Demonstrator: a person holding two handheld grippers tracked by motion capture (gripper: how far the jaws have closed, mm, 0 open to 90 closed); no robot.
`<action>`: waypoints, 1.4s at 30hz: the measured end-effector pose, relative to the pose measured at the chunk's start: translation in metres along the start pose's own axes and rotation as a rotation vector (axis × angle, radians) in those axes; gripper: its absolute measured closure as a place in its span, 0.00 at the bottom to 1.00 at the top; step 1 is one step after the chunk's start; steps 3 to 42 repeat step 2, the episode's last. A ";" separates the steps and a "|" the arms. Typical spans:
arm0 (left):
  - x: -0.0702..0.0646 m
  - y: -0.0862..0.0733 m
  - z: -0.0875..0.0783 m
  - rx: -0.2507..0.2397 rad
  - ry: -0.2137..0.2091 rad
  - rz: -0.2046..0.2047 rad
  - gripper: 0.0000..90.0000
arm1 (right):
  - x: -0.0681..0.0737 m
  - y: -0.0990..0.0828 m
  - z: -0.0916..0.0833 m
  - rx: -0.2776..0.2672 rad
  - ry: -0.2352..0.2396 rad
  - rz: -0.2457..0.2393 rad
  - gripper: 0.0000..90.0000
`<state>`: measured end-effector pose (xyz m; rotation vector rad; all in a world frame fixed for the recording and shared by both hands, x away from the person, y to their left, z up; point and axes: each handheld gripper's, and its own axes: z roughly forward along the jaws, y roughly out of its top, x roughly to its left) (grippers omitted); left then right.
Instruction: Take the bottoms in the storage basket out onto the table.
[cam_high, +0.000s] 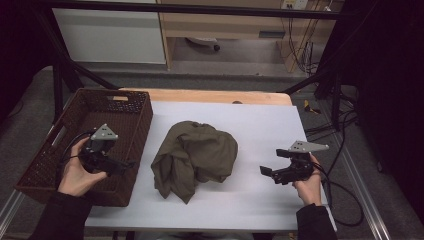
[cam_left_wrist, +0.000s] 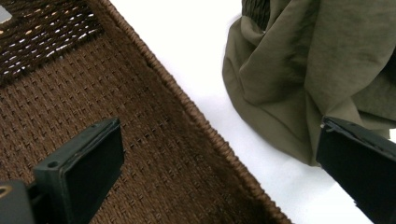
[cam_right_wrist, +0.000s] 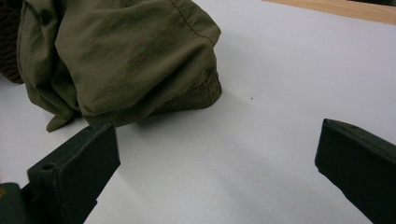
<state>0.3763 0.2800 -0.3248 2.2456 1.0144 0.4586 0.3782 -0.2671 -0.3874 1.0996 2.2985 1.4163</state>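
White table (cam_high: 260, 200) bears brown basket (cam_high: 132, 125), olive garment (cam_high: 197, 152) beside it.

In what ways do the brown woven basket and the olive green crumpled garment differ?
The brown woven basket is a stiff, rectangular, open container at the table's left edge; the olive green crumpled garment is a soft, shapeless heap near the middle. The basket's surface is coarse weave; the garment's is smooth, creased fabric. Both rest on the white table cover, apart.
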 end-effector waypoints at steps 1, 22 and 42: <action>0.001 -0.001 0.000 0.000 0.000 -0.001 0.01 | 0.000 0.000 0.000 -0.003 0.001 0.001 0.01; 0.001 -0.001 0.000 0.000 0.000 -0.001 0.01 | 0.000 0.000 0.000 -0.003 0.001 0.001 0.01; 0.001 -0.001 0.000 0.000 0.000 -0.001 0.01 | 0.000 0.000 0.000 -0.003 0.001 0.001 0.01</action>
